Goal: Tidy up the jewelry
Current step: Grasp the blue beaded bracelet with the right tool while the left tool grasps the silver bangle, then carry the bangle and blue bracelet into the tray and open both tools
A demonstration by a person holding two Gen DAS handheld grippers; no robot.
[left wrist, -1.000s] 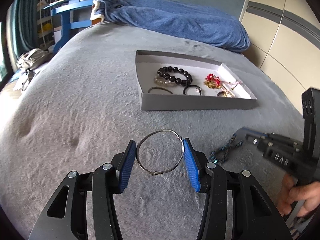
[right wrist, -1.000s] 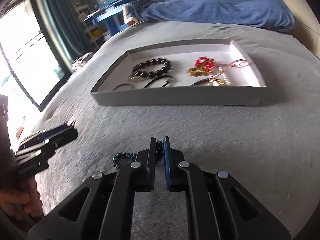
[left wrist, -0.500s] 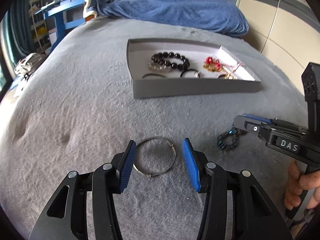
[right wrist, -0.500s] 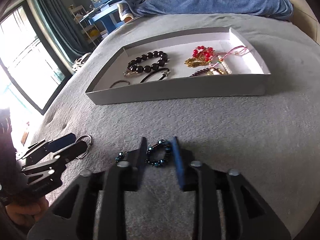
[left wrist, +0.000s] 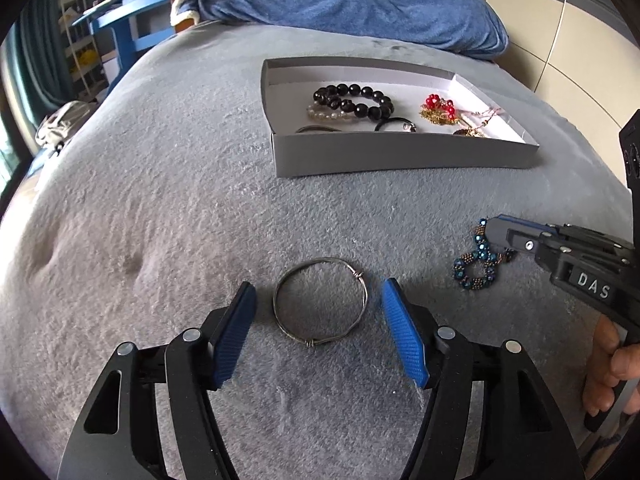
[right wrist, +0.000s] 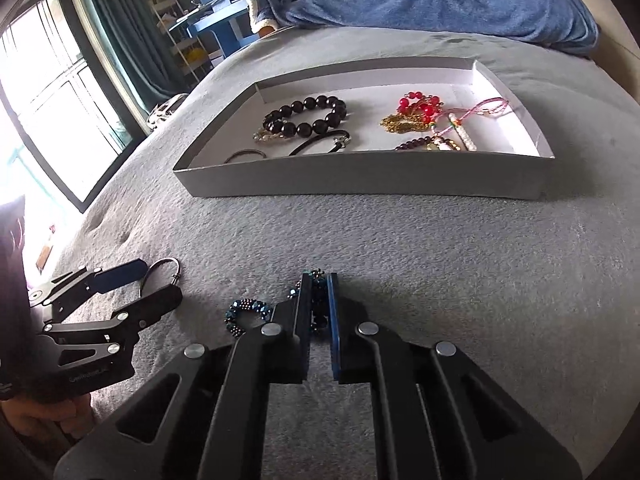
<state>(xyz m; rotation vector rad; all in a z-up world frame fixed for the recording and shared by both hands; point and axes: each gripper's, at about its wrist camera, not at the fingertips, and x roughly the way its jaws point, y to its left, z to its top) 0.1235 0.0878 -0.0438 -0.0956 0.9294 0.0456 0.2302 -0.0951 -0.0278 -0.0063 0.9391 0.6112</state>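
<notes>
A thin silver wire bangle [left wrist: 320, 304] lies flat on the grey bed cover between the blue pads of my open left gripper [left wrist: 314, 294]; the pads do not touch it. It also shows in the right wrist view [right wrist: 162, 270]. My right gripper [right wrist: 319, 280] is shut on a dark blue beaded bracelet [right wrist: 244, 314] that rests on the cover; the same bracelet [left wrist: 476, 268] shows in the left wrist view. A shallow grey box [left wrist: 400, 154] beyond holds a black bead bracelet [left wrist: 354, 100], red beads [left wrist: 440, 104] and other pieces.
A blue blanket [left wrist: 360, 4] lies across the far end of the bed. A blue desk [left wrist: 132, 20] and shelves stand at the back left. A window [right wrist: 48, 116] is to the left. A cream wall [left wrist: 560, 40] is to the right.
My right gripper opened around the blue beaded bracelet and has now closed on it. My left gripper backed off the silver bangle, which now lies free between the open pads.
</notes>
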